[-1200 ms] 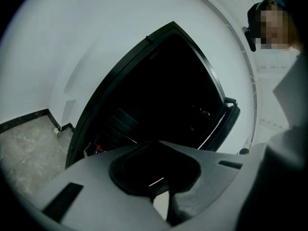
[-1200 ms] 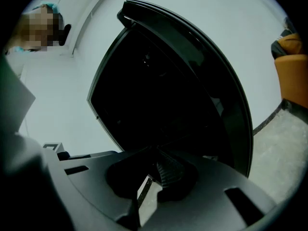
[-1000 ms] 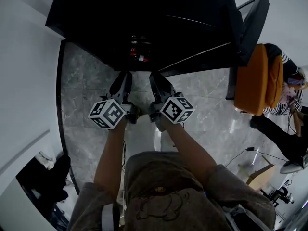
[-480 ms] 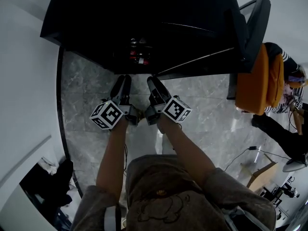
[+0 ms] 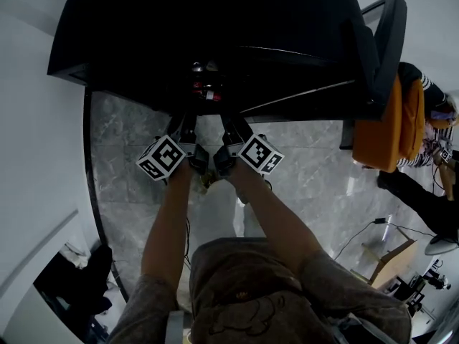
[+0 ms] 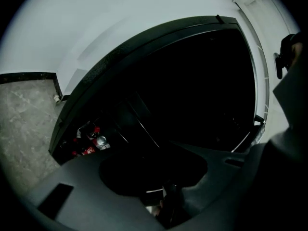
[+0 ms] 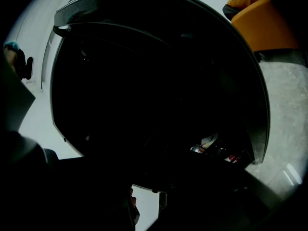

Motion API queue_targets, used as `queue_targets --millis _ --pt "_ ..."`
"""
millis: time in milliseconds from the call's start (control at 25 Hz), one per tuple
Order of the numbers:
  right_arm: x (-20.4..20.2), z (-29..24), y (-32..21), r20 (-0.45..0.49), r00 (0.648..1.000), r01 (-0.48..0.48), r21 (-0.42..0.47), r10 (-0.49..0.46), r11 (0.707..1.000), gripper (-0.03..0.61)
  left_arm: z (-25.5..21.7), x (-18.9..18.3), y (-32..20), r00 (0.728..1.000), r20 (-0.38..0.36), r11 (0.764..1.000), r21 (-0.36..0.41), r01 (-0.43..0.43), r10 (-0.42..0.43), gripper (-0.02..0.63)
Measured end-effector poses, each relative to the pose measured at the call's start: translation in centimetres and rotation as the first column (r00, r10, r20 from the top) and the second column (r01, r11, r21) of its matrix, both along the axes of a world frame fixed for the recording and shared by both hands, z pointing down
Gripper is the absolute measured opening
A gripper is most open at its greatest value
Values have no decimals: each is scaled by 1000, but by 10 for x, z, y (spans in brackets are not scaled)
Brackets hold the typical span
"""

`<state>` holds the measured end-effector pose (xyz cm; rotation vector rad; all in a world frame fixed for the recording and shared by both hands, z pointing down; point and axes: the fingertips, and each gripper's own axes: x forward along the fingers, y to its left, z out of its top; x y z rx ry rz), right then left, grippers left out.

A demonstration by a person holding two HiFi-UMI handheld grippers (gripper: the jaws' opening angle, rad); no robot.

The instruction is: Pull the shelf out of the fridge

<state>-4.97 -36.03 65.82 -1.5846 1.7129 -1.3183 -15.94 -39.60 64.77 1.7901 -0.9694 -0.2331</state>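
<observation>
Freshly spread apart, left gripper (image 5: 188,129) and right gripper (image 5: 231,129) point at the shelf (image 6: 142,129) just ahead.

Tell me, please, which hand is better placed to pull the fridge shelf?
Neither alone: left claw and right claw sit level, side by side at the fridge opening, flanking the cans. Both have just been opening; too dark to tell whether anything is between them.

Sparse lab-style recording room.
Shown by grey marble floor (image 5: 129,142), plain white wall (image 5: 36,120), black fridge (image 5: 215,34) beside an orange seat (image 5: 373,124), loose cable (image 5: 358,229) across the tiles, stand-mounted gear (image 5: 409,289) nearby.
</observation>
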Motion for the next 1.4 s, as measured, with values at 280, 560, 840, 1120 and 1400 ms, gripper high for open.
queue_targets --millis 280,560,840,1120,1400 --pt "6 4 -32 -41 999 -14 16 15 1000 143 5 13 -37 999 -36 1000 5 -11 11 128" --pt "16 8 -61 -66 996 -62 18 63 998 143 19 15 -64 997 -69 1000 -12 17 -18 127" --pt "24 17 -80 -80 990 -115 9 115 993 143 23 23 -89 997 -79 1000 -8 21 -22 127" --pt "29 17 -93 -102 988 -112 40 116 993 141 27 27 -106 994 -104 1000 0 23 -23 110" --pt "48 17 -108 -92 978 -185 36 188 982 138 23 31 -110 990 -138 999 28 19 -15 84"
